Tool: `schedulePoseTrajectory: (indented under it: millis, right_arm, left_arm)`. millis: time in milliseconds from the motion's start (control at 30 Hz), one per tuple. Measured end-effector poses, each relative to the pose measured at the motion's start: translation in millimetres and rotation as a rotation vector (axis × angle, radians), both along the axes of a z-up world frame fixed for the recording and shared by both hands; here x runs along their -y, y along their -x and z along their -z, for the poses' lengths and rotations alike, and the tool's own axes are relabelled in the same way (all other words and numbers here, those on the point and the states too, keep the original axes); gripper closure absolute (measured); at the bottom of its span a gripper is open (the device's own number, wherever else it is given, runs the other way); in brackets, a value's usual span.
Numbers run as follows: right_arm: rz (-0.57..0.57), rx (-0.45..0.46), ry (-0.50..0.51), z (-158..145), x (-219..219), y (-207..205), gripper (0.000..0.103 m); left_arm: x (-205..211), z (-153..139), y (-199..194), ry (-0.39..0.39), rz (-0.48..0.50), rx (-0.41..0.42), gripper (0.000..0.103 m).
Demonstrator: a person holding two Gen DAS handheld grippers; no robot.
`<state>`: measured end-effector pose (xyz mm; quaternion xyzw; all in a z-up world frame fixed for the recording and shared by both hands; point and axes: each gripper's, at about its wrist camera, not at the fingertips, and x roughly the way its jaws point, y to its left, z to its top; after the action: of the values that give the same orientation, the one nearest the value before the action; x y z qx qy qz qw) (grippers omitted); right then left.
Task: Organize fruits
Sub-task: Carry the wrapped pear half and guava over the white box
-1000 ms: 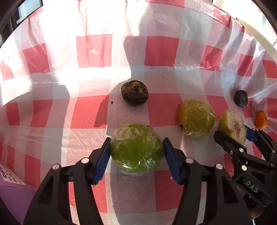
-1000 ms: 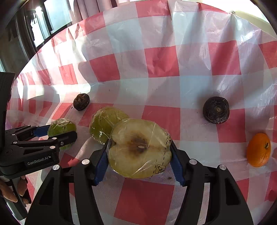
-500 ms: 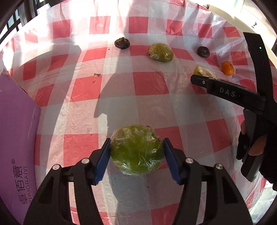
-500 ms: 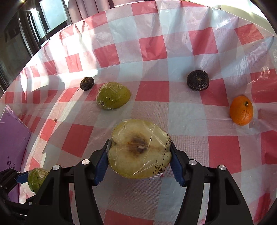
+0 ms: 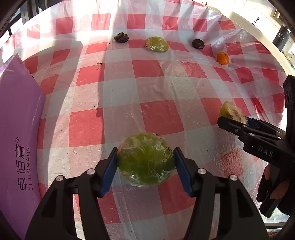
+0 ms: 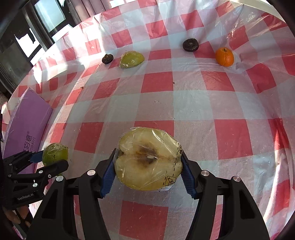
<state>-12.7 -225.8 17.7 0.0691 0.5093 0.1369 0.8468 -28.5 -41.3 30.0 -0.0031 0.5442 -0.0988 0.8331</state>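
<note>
Checked cloth (image 6: 193,103) – halved pear (image 6: 147,158) cut-face up, stem axis probably crosswise.

Sunlit red-checked tablecloth (image 6: 193,103) – dark windows (image 6: 49,14) behind, purple box (image 5: 16,129) alongside.

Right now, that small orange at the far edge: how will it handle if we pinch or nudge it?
The orange looks round and sits free on the cloth, so a nudge would probably roll it. Its bare peel, unlike the wrapped fruit, should grip well. Likely firm, light.
</note>
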Motion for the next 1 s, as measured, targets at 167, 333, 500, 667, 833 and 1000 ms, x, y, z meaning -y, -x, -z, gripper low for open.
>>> schedulePoseTrajectory:
  millis: [167, 333, 500, 667, 833, 1000]
  right_arm:
    - [0.019, 0.008, -0.001, -9.4, -11.2, 19.0, 0.042]
    - [0.035, 0.029, 0.015, -21.2, -25.2, 31.1, 0.042]
    - [0.054, 0.032, 0.022, -27.7, -39.8, 42.7, 0.042]
    - [0.054, 0.031, 0.033, -31.6, -57.3, 56.5, 0.042]
    - [0.051, 0.040, 0.036, -37.8, -78.0, 70.5, 0.042]
    - [0.065, 0.051, 0.034, -46.0, -94.6, 83.3, 0.042]
  left_arm:
    - [3.6, -13.7, 5.9, 0.006, 0.086, 0.028, 0.043]
    - [1.9, -29.8, 10.2, 0.016, 0.161, 0.060, 0.043]
    - [-7.4, -44.3, 13.2, 0.026, 0.202, 0.090, 0.043]
    - [-22.7, -56.2, 17.4, 0.053, 0.212, 0.111, 0.043]
    - [-36.2, -66.8, 23.8, 0.073, 0.226, 0.132, 0.043]
    - [-48.5, -79.2, 32.6, 0.098, 0.254, 0.162, 0.043]
